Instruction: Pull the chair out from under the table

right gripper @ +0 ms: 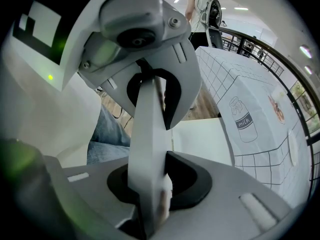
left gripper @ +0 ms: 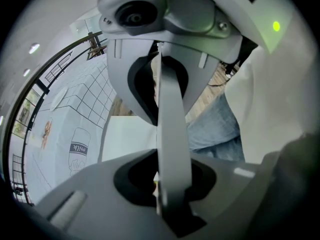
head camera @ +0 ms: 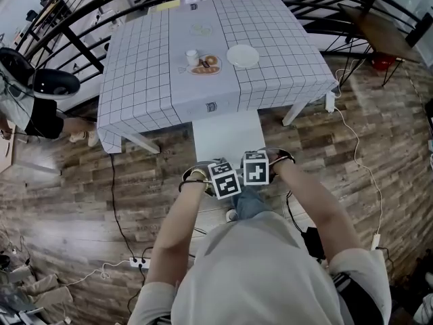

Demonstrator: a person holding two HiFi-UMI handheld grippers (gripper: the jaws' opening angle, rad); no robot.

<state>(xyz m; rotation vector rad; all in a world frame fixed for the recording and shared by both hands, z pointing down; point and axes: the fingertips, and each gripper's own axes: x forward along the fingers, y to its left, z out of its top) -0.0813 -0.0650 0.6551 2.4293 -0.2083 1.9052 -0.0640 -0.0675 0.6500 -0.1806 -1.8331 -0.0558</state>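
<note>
While we stand behind the chair (head camera: pixel 225 133), its seat pokes out from under the table (head camera: pixel 142 80), dead ahead of both hands. Left gripper (head camera: pixel 224 179) and right gripper (head camera: pixel 256 168) sit side by side, each clenched on the chair back (right gripper: pixel 147 134), thin white edge pinched between the jaws. Seat runs straight from table toward us, neither hand nearer, so we judge an even pull straight back.

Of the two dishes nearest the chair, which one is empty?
The round white plate, on the right, has nothing on it. The oval dish to its left, beside the small cup, holds food.
</note>
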